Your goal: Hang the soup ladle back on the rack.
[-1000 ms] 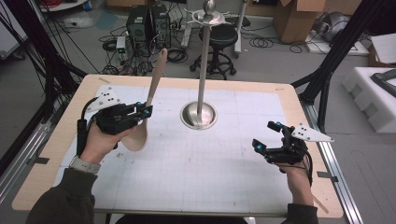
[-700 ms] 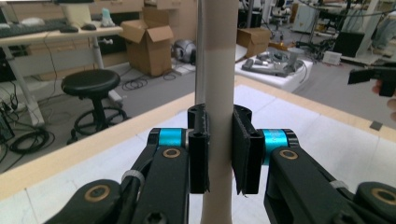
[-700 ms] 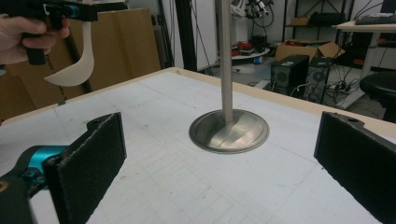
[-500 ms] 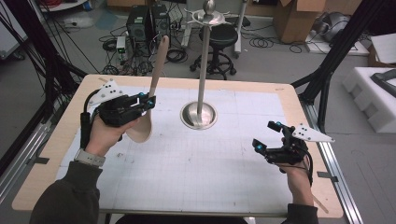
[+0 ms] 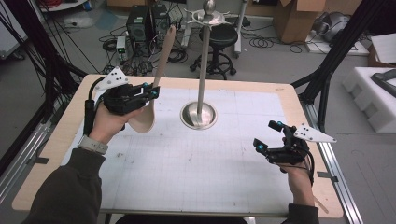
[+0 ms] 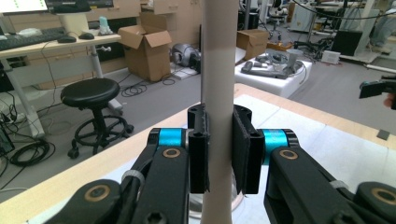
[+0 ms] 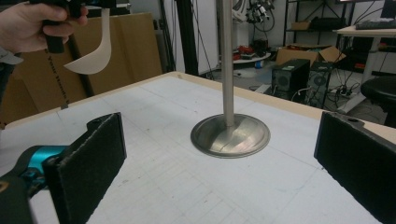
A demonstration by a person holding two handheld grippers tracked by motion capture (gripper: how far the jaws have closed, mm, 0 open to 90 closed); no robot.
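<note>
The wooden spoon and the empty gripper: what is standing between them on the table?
A metal stand rises between the spoon and the right gripper, seen from the high view.

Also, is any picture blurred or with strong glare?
High view: even light, slightly soft, no strong glare. Left gripper view: the wooden spatula between the pads is washed out pale. Right gripper view: the near pads look soft; the metal stand reflects mildly.

**One steel post divides our table**

Between our grippers, the metal stand rises from its round base at the white mat's far centre; the near mat lies open for passage.
</note>
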